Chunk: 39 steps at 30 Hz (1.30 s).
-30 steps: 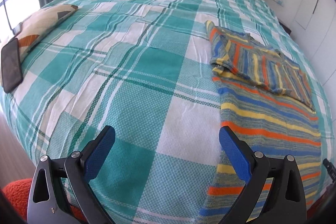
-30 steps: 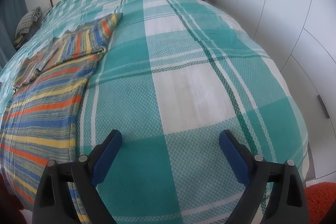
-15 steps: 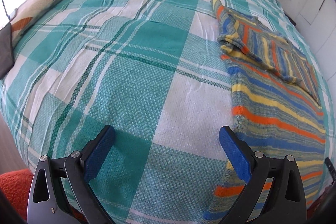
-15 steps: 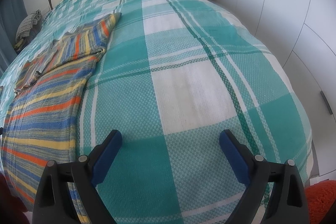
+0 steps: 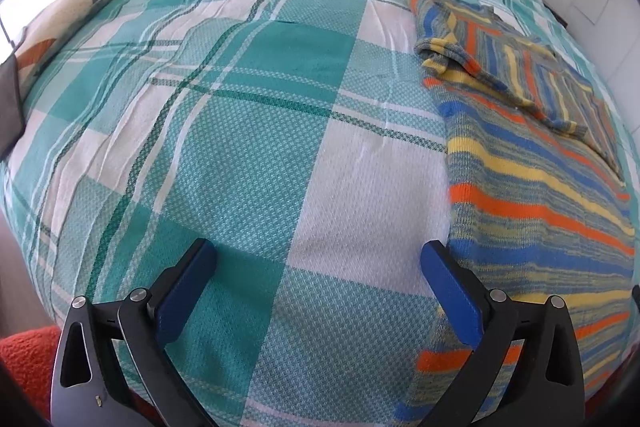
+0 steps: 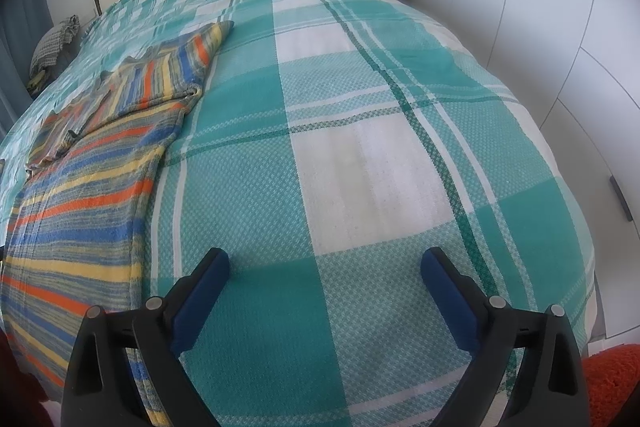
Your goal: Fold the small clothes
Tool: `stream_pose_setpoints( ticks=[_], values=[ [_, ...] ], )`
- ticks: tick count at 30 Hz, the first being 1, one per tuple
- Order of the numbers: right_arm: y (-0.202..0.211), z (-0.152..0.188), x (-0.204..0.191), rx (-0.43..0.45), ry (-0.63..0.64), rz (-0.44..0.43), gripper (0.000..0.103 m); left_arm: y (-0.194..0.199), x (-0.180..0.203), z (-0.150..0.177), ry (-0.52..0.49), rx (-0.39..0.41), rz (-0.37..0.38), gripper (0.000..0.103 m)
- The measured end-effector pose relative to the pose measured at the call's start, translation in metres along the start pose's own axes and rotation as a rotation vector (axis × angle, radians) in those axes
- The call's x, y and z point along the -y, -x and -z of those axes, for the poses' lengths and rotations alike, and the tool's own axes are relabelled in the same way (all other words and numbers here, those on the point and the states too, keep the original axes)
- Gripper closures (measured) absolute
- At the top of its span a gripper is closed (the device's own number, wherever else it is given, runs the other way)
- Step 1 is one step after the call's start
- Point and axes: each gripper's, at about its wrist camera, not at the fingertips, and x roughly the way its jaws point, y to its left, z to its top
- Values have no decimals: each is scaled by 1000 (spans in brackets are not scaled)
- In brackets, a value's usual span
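We hold left gripper [image 5: 318, 269] and right gripper [image 6: 325, 267] wide open, empty; pinch striped sweater [image 5: 532, 195] hem corners evenly, avoid bedspread [image 5: 240, 131].

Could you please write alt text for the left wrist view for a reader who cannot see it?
The open left hand-held gripper hovers over a teal-and-white plaid bedspread, holding nothing. A striped orange, blue and yellow knitted garment lies at right, its sleeves folded across its top.

The left gripper [image 5: 318, 259] and right gripper [image 6: 325, 267] look alike: black triangular-cutout frames, silver pivot screws, flat blue fingers [image 5: 452, 297].
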Motion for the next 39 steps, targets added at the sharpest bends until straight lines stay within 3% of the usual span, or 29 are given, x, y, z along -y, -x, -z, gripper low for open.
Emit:
stream_pose_setpoints(
  ticks=[32,35,37,39],
  values=[
    [-2,-1,-3,-5,5,-1,3,-3,1,0,-13,-11,-2,0],
    [13,-15,6,-20,-30,-74,5,14,-8,-2,0,-75,48,2],
    [35,-25,15,-17,-52,-131,5,39,-17,7,35,-76,171,2],
    [52,-30,21,-86,-60,-233,5,54,-18,22,26,-110,258,2]
  ],
)
